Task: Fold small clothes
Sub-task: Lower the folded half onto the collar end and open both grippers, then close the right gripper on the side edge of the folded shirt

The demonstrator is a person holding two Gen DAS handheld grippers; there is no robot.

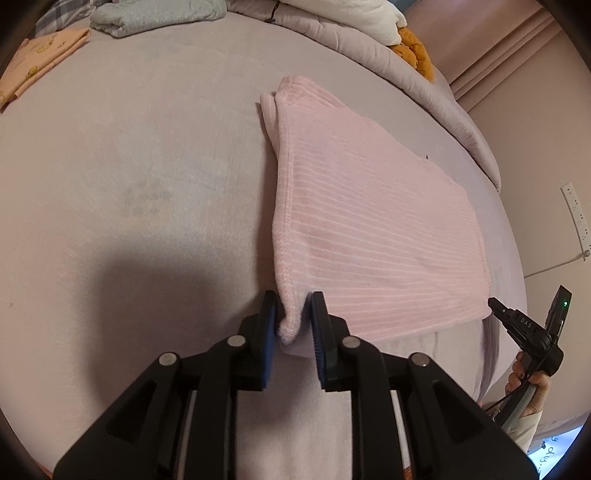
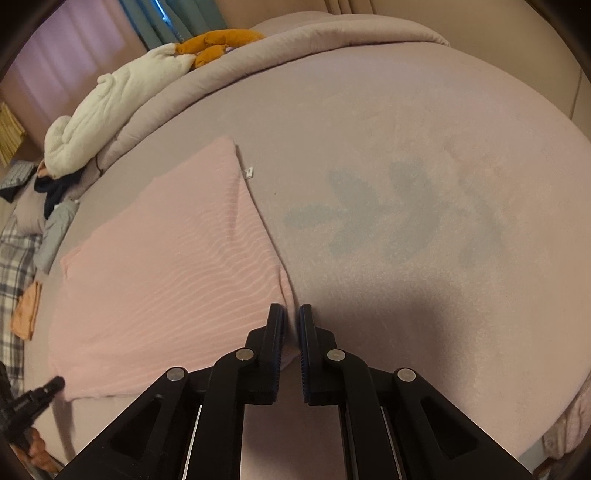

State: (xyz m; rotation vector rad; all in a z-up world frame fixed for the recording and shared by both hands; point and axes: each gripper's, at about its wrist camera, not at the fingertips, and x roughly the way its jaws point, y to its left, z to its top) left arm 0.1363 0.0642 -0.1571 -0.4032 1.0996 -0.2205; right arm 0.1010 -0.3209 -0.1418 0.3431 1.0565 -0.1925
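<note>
1. The folded pink ribbed knit garment (image 1: 373,218) lies flat on the mauve plush bed cover (image 1: 147,177); take it as your landmark throughout.
2. Your left gripper (image 1: 293,317) has its blue-padded fingers (image 1: 267,325) pinching the garment's near left corner; the fabric bunches between the pads.
3. Your right gripper (image 2: 291,325) has its fingers pressed almost together at the garment's near right corner, with a thin edge of pink fabric running into the narrow gap. In the left wrist view the same tool (image 1: 524,325) sits at that corner, held by your hand (image 1: 532,380).
4. The garment's left edge shows a stitched hem from the pinched corner to the far corner, where a lower layer (image 1: 267,110) peeks out just beside the top one.
5. A small white label (image 2: 249,171) sticks out at the garment's far right edge.
6. Left of the garment the bed cover is bare, giving open room. A folded peach cloth (image 1: 40,62) and a folded grey cloth (image 1: 155,14) lie well apart at the far left.
7. Right of the garment the cover is likewise bare.
8. Beyond the garment, a rolled mauve quilt (image 2: 280,44) bounds the far side, carrying a white plush item (image 2: 122,99) and an orange plush item (image 2: 214,42).
</note>
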